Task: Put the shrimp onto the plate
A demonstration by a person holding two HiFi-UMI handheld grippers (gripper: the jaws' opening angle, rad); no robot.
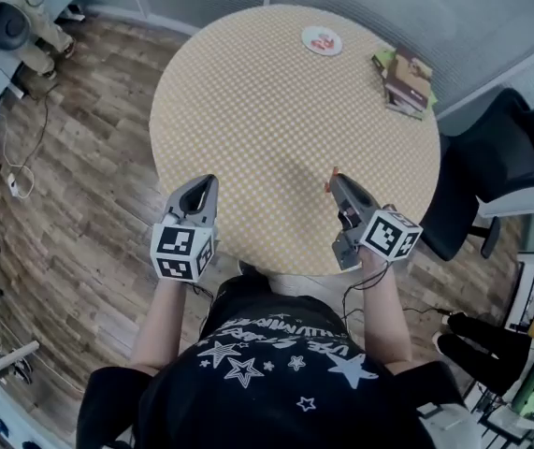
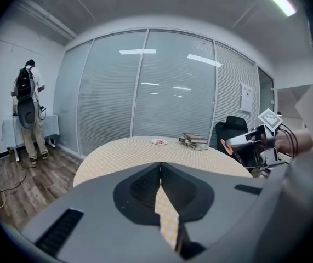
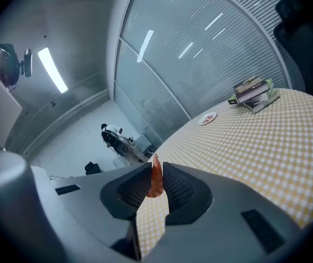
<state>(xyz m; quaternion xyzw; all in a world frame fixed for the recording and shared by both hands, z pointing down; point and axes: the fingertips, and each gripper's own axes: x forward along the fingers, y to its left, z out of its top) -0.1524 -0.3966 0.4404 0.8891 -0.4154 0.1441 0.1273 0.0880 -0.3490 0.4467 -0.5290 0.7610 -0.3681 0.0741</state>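
Observation:
An orange-red shrimp sticks up between the jaws of my right gripper, which is shut on it. From the head view the shrimp shows as a small orange tip at that gripper's front, over the near right part of the round checked table. The white plate lies at the table's far side with something red on it; it also appears small in the left gripper view and the right gripper view. My left gripper hangs at the table's near left edge, jaws shut on nothing.
A stack of books lies at the table's far right. A black office chair stands right of the table. A person with a backpack stands by the far wall on the left. Cables trail on the wooden floor.

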